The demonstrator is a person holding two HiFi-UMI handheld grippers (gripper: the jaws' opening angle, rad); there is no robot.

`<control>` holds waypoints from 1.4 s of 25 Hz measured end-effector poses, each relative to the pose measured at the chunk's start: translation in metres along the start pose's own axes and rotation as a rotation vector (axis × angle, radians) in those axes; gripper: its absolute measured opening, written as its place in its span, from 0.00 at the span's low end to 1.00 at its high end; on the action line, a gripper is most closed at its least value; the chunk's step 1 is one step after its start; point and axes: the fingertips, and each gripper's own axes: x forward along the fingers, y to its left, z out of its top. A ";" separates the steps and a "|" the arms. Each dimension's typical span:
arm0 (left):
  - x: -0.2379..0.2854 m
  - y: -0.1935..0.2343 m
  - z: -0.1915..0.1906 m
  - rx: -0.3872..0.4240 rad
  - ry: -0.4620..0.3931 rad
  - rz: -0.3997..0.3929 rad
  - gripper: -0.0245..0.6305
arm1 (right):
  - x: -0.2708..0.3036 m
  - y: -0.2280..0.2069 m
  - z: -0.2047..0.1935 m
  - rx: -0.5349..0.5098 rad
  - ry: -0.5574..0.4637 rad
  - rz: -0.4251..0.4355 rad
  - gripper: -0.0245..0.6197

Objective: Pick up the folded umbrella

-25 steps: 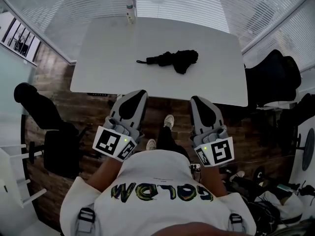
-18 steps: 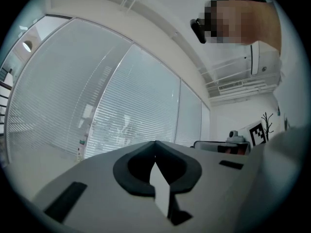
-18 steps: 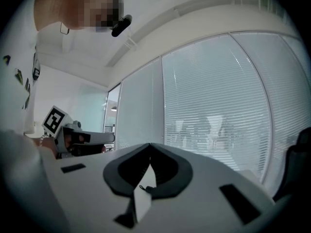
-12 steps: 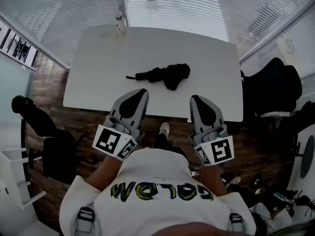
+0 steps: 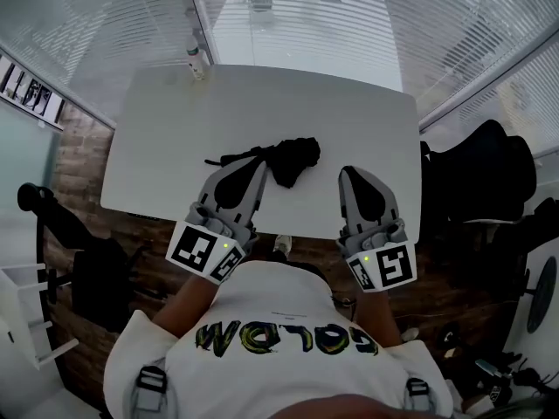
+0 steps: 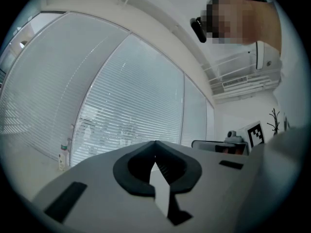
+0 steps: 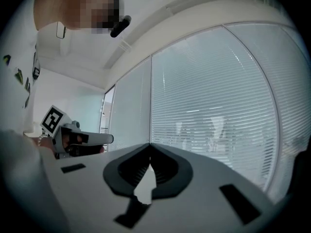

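The folded black umbrella (image 5: 284, 155) lies on the white table (image 5: 166, 138), its thin strap end pointing left. In the head view my left gripper (image 5: 255, 166) is held level over the table's near edge, its tip just in front of the umbrella's middle, jaws shut and empty. About a hand's width right of the umbrella, my right gripper (image 5: 348, 175) also reaches over the near edge, shut with nothing in it. Both gripper views look level at the window blinds and do not show the umbrella.
A small bottle (image 5: 197, 59) stands at the table's far left edge, also in the left gripper view as the bottle (image 6: 62, 157). Black office chairs (image 5: 485, 177) stand right of the table; another chair (image 5: 83, 260) is at the near left. Blinds (image 5: 306, 16) line the walls behind.
The person has walked up to the table. The table and umbrella have slid nearer in the head view, and both gripper tips now reach over the near edge, still shut.
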 end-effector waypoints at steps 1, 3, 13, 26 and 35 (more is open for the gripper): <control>0.007 0.000 -0.001 0.000 0.000 0.001 0.05 | 0.003 -0.006 -0.001 0.000 0.002 0.002 0.06; 0.018 0.001 -0.003 0.000 0.000 0.003 0.05 | 0.008 -0.017 -0.004 -0.002 0.005 0.007 0.06; 0.049 0.018 -0.008 -0.015 0.000 0.021 0.05 | 0.034 -0.050 -0.006 -0.011 0.007 0.006 0.06; 0.055 0.070 0.008 -0.030 -0.006 -0.008 0.05 | 0.087 -0.023 0.005 -0.040 0.018 0.017 0.06; 0.041 0.097 0.013 -0.037 0.005 -0.015 0.05 | 0.110 0.003 0.001 -0.066 0.039 0.035 0.06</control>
